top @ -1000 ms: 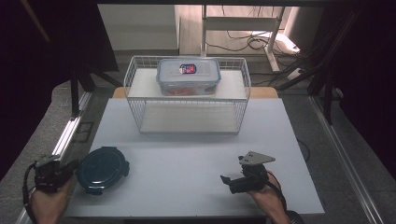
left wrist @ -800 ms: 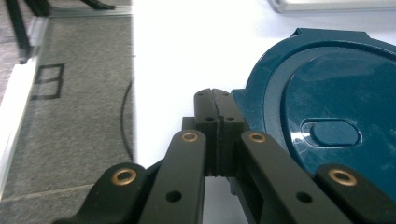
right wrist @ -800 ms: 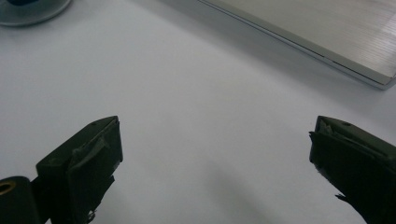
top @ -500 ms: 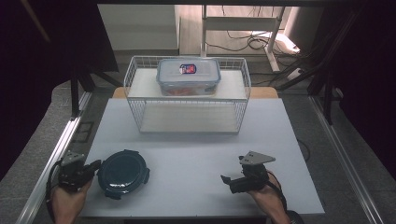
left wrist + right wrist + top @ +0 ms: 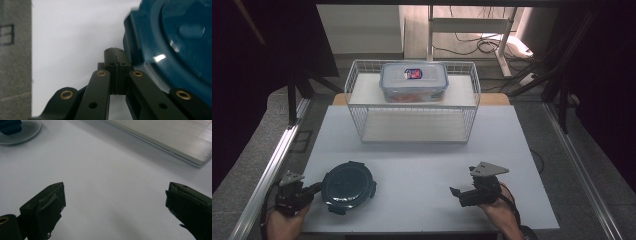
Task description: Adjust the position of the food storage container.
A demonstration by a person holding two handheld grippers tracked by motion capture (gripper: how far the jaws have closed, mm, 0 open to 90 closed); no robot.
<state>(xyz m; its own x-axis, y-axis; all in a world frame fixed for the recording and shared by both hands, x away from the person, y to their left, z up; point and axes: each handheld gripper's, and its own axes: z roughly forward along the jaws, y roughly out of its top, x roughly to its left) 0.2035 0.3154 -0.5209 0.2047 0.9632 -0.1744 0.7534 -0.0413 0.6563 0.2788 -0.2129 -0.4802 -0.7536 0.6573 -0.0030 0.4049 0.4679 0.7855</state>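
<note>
Two grippers work at a white table (image 5: 427, 170) whose matt top is smooth and bare around them. The left gripper (image 5: 314, 189) has its jaws pressed together with nothing between them, their tips touching the rim of a round, glossy dark teal lid (image 5: 348, 186) with clip tabs, which lies flat near the front left edge. The right gripper (image 5: 455, 192) rests well apart to the right, jaws spread wide over bare table. Farther back stands a white wire basket (image 5: 412, 131), and a clear lidded container (image 5: 413, 82) sits on its upper shelf. Grey floor and cables surround the table.
</note>
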